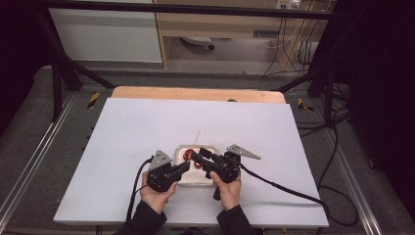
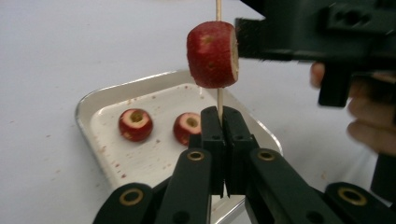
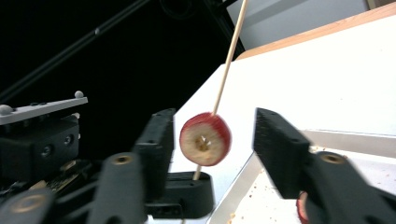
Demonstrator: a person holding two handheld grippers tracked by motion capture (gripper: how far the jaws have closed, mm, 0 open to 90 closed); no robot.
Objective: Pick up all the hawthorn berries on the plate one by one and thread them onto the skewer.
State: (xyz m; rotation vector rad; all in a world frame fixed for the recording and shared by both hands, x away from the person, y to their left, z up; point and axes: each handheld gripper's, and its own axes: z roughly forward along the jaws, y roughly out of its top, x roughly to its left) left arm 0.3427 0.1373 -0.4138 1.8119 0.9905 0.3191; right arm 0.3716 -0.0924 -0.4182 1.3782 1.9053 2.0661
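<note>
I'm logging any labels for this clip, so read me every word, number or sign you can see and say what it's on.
None: no readable text on the tray, the skewer, the fruit slices or either gripper.
Yellow-black hazard stripes on the frame carry no words.

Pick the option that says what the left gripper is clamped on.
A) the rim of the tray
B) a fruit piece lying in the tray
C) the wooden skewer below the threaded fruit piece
C: the left gripper is shut on the wooden skewer just beneath the threaded fruit piece.
</note>
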